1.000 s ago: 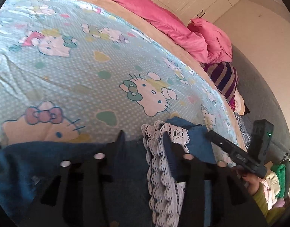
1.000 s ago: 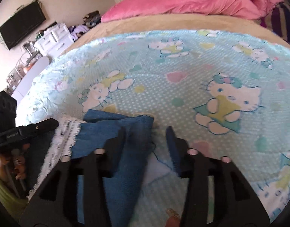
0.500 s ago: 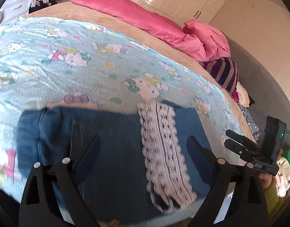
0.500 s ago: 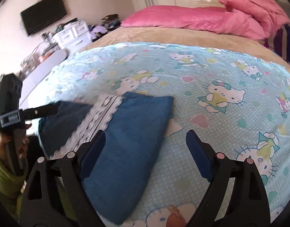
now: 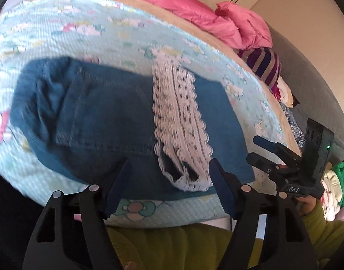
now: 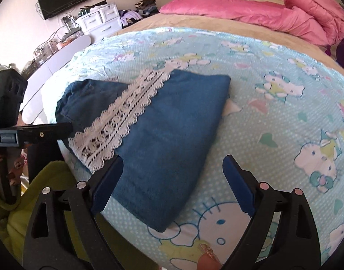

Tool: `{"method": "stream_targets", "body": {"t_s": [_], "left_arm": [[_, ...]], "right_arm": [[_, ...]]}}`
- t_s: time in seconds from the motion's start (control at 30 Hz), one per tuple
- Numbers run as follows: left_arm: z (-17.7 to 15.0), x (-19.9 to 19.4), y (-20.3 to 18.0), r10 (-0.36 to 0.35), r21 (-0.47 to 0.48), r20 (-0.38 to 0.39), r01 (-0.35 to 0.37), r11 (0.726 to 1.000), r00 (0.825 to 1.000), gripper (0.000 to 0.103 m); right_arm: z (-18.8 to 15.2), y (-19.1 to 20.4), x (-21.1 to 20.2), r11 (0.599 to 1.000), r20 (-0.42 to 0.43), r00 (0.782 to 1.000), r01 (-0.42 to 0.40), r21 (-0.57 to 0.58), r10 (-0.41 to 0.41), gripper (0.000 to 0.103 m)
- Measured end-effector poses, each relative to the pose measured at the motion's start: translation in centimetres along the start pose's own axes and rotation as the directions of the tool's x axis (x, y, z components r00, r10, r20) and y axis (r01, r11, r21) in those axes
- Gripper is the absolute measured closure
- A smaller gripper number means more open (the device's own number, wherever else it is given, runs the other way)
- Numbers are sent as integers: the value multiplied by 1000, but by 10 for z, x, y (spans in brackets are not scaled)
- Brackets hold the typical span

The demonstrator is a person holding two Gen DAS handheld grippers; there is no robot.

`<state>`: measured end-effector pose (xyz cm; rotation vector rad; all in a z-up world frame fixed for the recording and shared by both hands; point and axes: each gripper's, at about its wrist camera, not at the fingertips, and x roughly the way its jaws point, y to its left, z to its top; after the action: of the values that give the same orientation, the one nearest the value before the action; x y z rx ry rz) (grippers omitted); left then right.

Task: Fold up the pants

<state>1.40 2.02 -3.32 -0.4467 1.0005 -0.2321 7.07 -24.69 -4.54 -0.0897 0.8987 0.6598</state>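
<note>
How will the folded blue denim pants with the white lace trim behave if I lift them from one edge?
The folded blue denim pants would probably droop and unfold, since they lie in soft loose layers. The white lace trim looks thin and holey, so a fingertip might snag it. On the light blue cartoon-print bedsheet, pushing likely bunches the cloth instead of sliding it.

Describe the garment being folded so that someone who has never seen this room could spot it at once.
Start at the big bed with the light blue cartoon-cat sheet and look at its near edge. There lies a folded pair of blue denim pants, a flat dark rectangle. A band of white lace trim crossing the denim sets it apart from the pink quilt at the far end.
</note>
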Motion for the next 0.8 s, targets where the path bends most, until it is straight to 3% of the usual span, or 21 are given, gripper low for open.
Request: {"method": "stream_targets", "body": {"t_s": [0.3,0.37,0.4,0.63,0.8], "left_arm": [[-3,37,-18,-5,9,-83,6,1000,997,38],[-3,41,-23,-9,32,-91,12,999,996,70],[-3,43,-23,3,41,-96,1,999,995,76],[-10,18,-8,6,26,-53,-5,1000,999,78],[-10,27,-2,1,5,-86,-1,1000,996,75]], "right_arm": [[-7,-1,9,1000,-26,1000,-6,5,7,19],[-8,0,11,1000,-37,999,-10,5,10,19],[-9,0,11,1000,-38,999,-9,3,9,19],[1,22,-10,996,41,999,0,-87,4,19],[4,44,-9,982,42,999,20,-187,-12,19]]}}
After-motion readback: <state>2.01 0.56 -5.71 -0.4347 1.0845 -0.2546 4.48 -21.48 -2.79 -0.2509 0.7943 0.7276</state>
